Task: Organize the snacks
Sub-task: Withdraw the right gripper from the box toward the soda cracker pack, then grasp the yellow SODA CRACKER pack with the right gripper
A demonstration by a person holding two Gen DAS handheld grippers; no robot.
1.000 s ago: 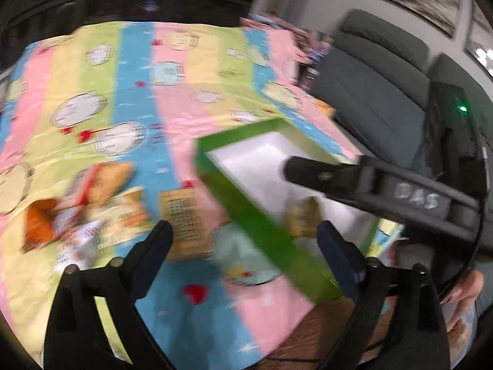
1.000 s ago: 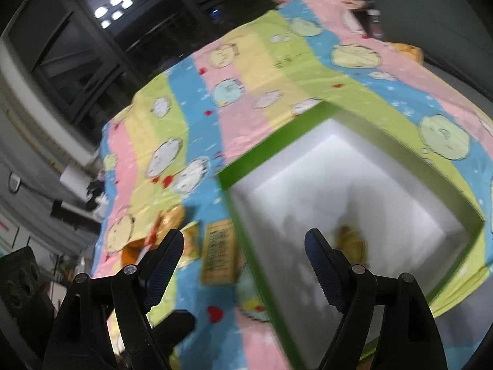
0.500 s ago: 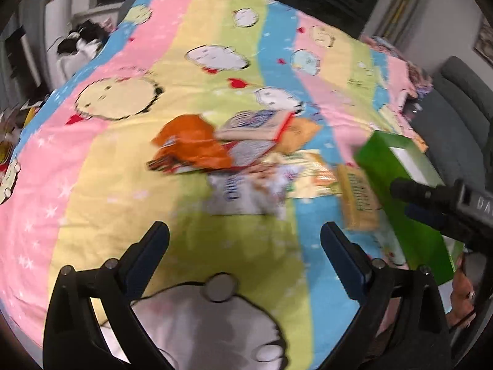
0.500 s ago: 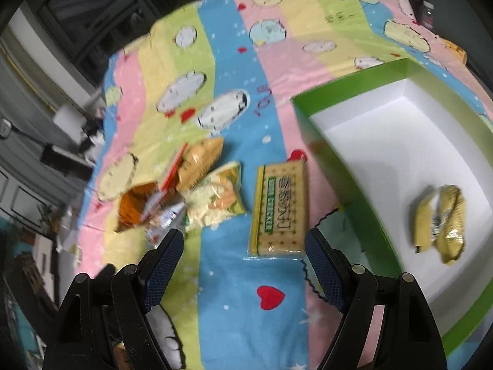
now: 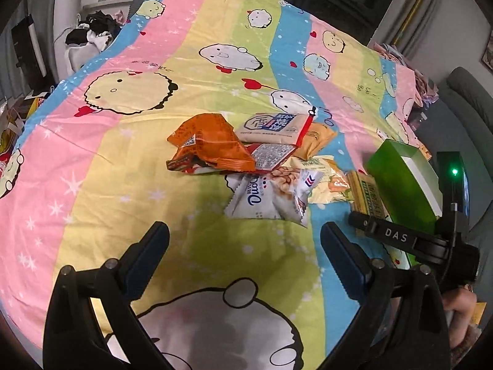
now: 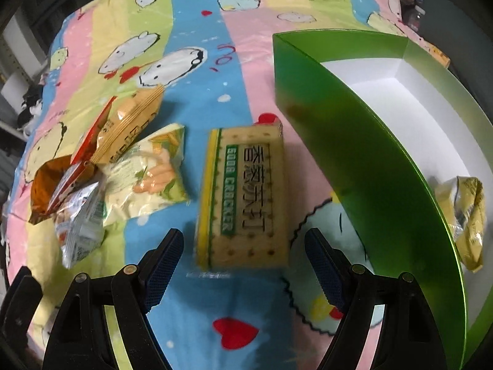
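Observation:
A soda cracker pack [image 6: 245,197] lies flat on the striped cloth, just ahead of my right gripper [image 6: 245,256], whose jaws stand open on either side of its near end without touching it. Right of it stands the green box [image 6: 354,141] with white inside, holding a yellow snack bag [image 6: 468,212]. My left gripper [image 5: 245,252] is open over bare cloth, short of a white peanut bag [image 5: 271,197]. Behind that bag lies a pile: an orange bag [image 5: 209,141], a white-blue pack [image 5: 274,126] and a pale green bag [image 5: 326,178]. The right gripper's body [image 5: 400,237] shows at the right.
The cartoon-print cloth [image 5: 123,160] covers the whole surface and drops off at the left, where dark clothes [image 5: 92,30] lie. A grey sofa [image 5: 462,117] stands behind the green box [image 5: 400,182]. A person's hand [image 5: 462,305] shows at the lower right.
Both grippers swung left and down from over the green box. The right one now hangs low over the cracker pack; the left one faces the snack pile. Jaws stayed open.

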